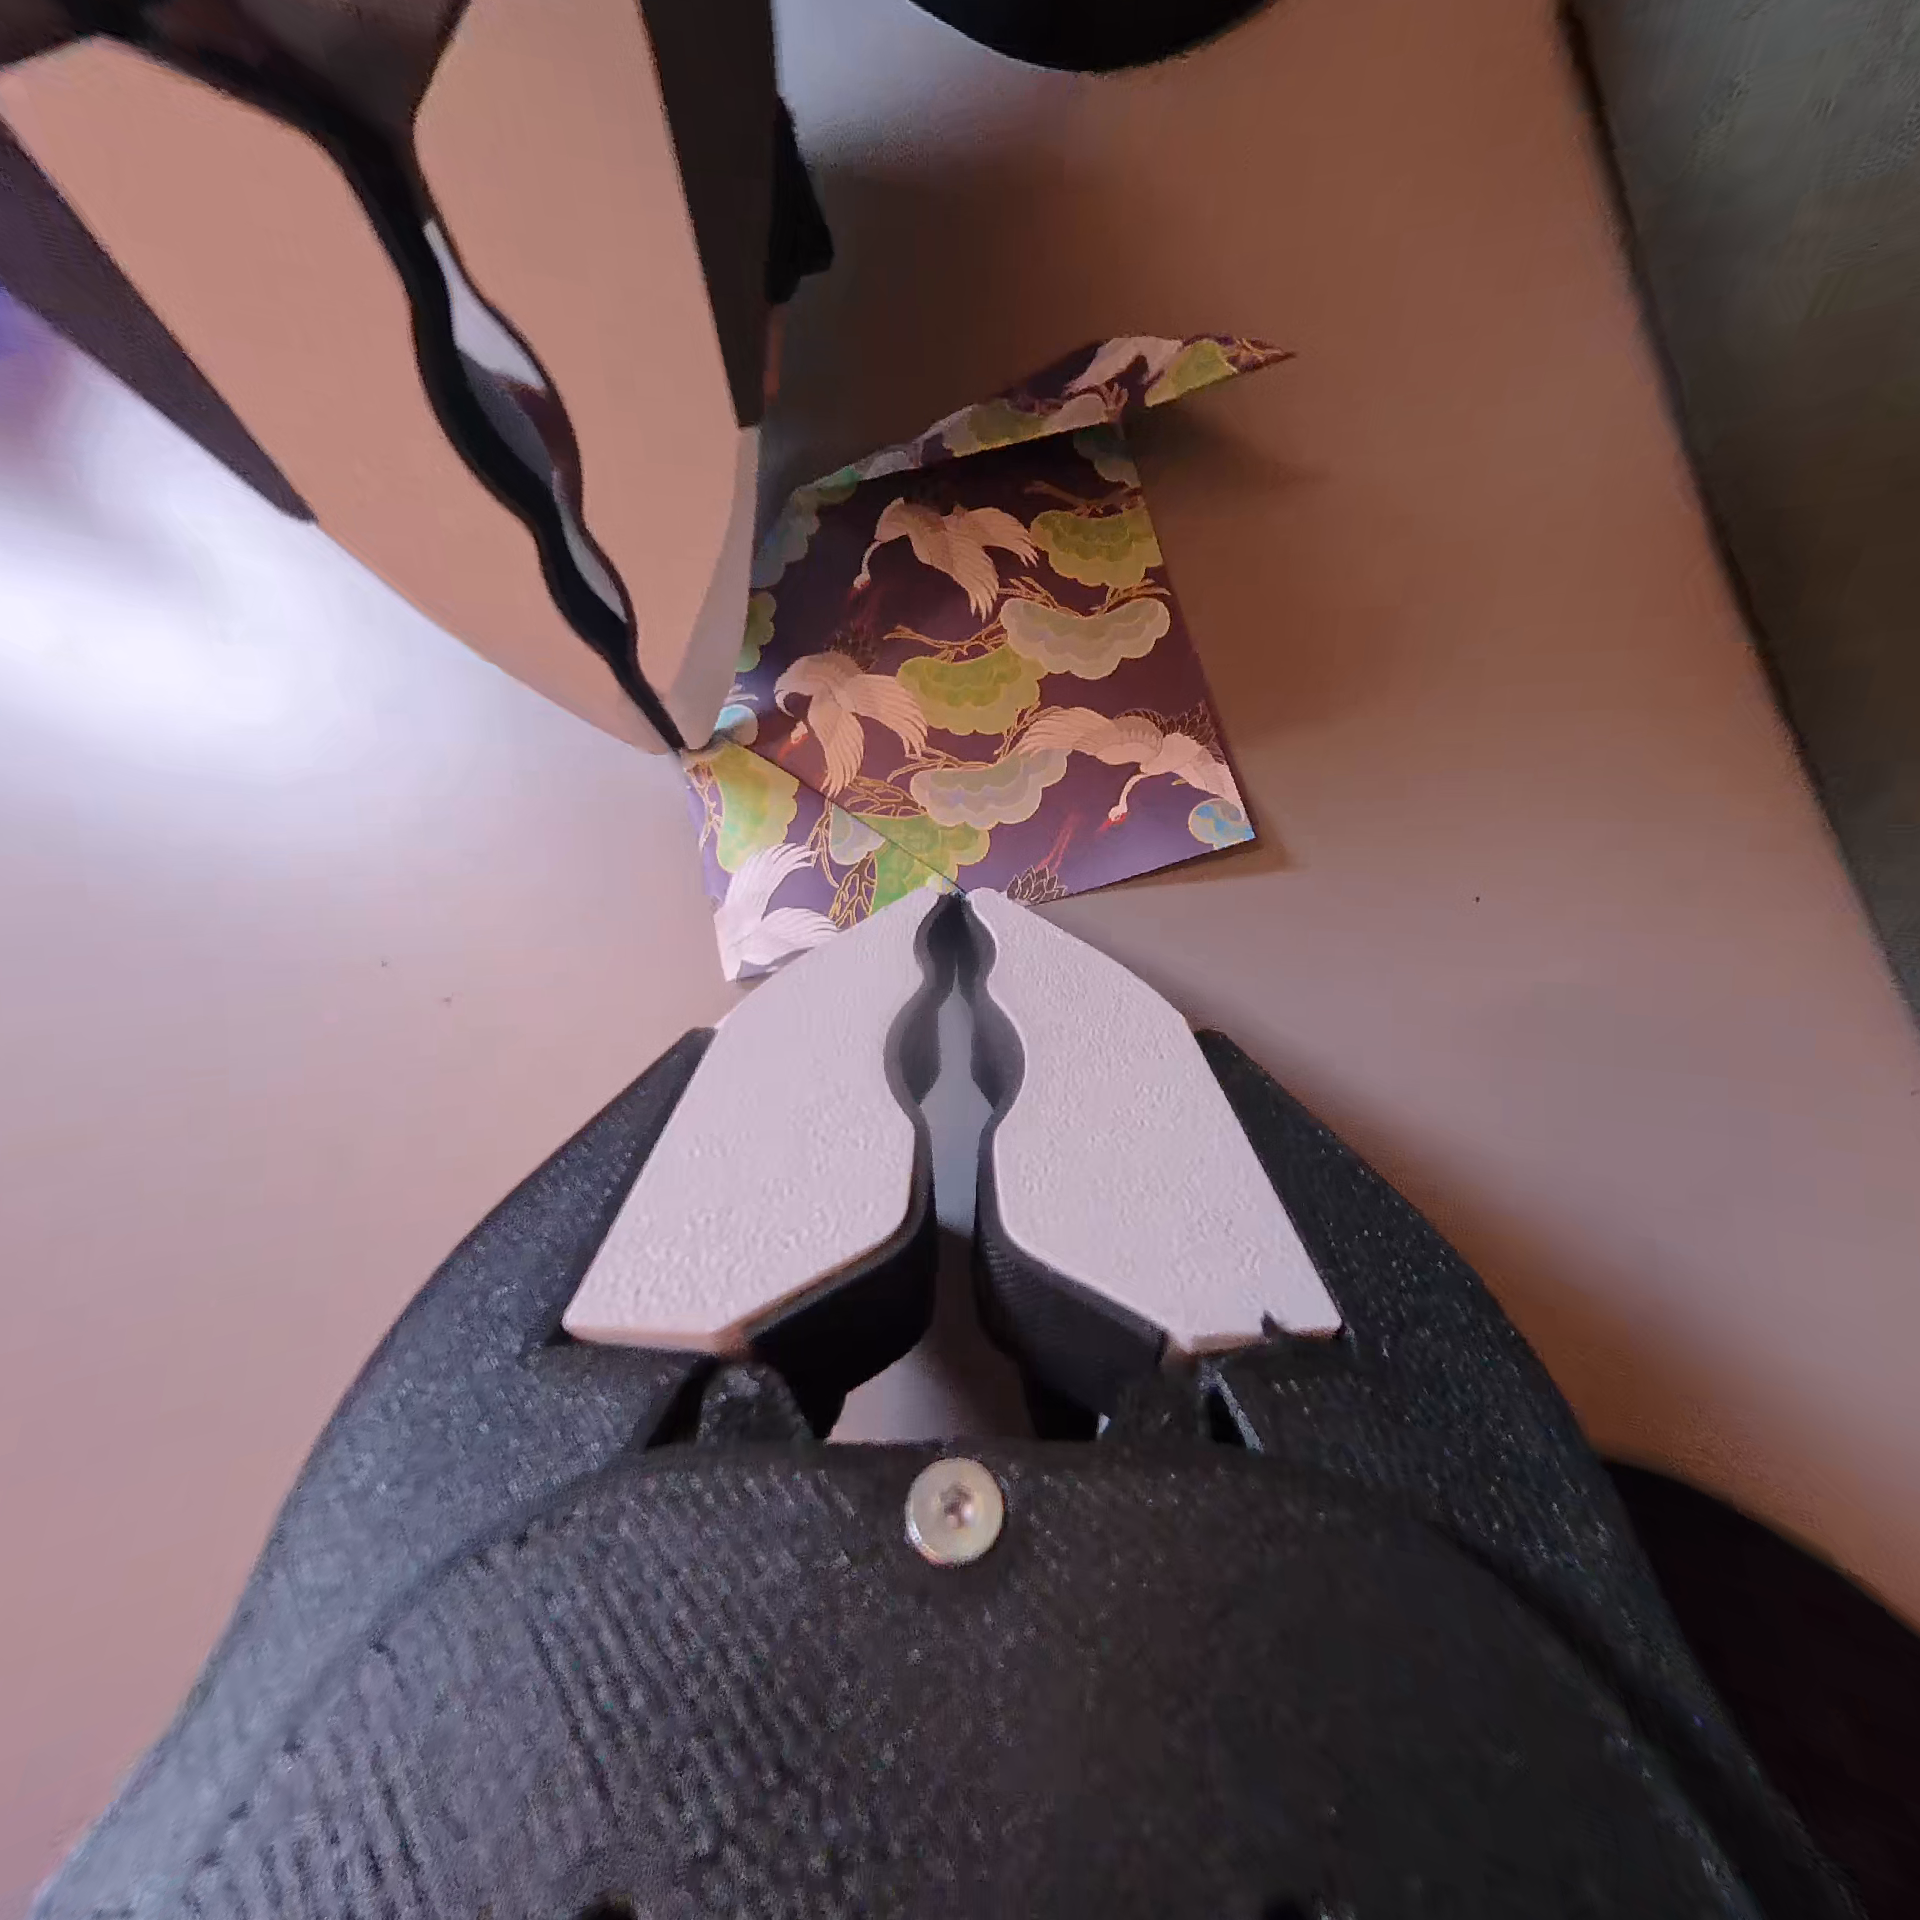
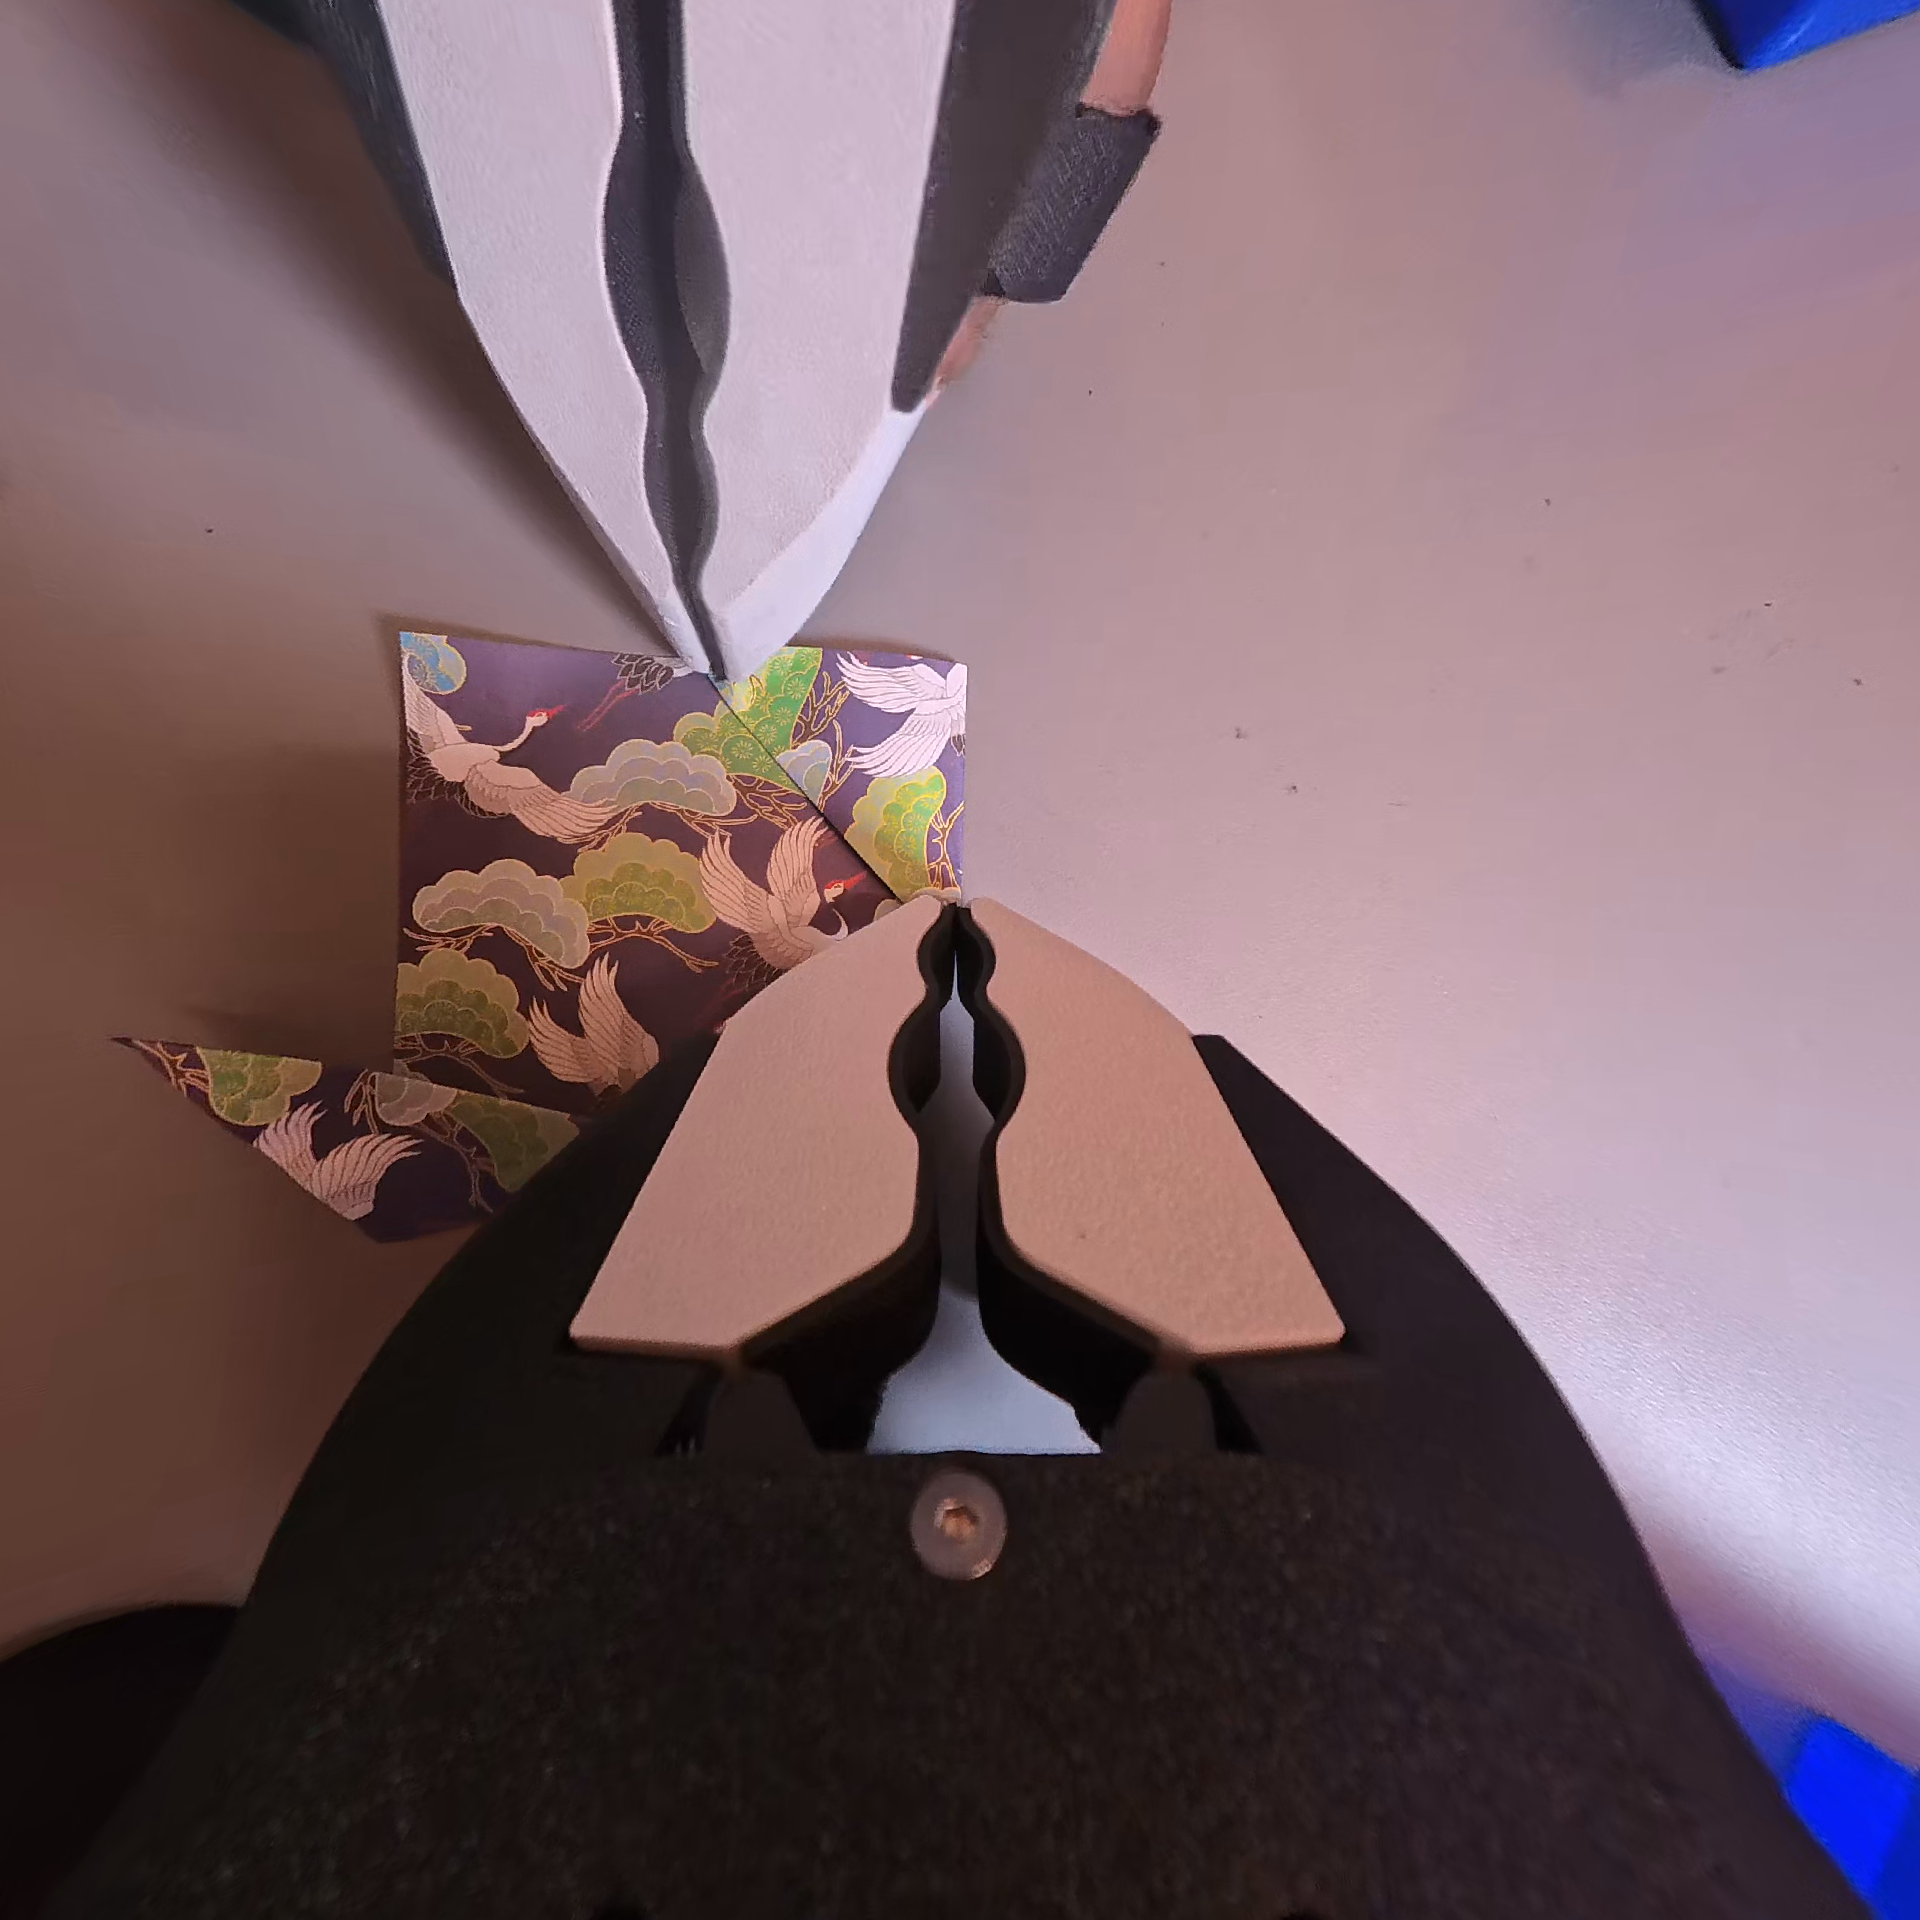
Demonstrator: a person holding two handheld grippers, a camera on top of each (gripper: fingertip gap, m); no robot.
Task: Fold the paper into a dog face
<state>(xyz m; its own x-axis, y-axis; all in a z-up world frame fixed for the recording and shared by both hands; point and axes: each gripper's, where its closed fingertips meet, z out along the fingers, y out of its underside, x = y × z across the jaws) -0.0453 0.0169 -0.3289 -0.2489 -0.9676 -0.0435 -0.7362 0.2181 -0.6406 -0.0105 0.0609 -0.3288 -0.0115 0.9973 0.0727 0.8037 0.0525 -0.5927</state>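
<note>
The patterned paper (image 1: 977,665) is seen on the table (image 1: 312,1039), already folded, with one flap creased down and the far one raised. The left gripper (image 1: 954,902) and right gripper (image 2: 954,909), both closed, are pressed at the crease ends. Further folds appear outstanding.

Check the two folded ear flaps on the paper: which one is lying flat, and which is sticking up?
The small triangular flap between the two gripper tips lies flat on the paper. The other flap, at the opposite corner, sticks out past the edge, lifted and casting a shadow.
</note>
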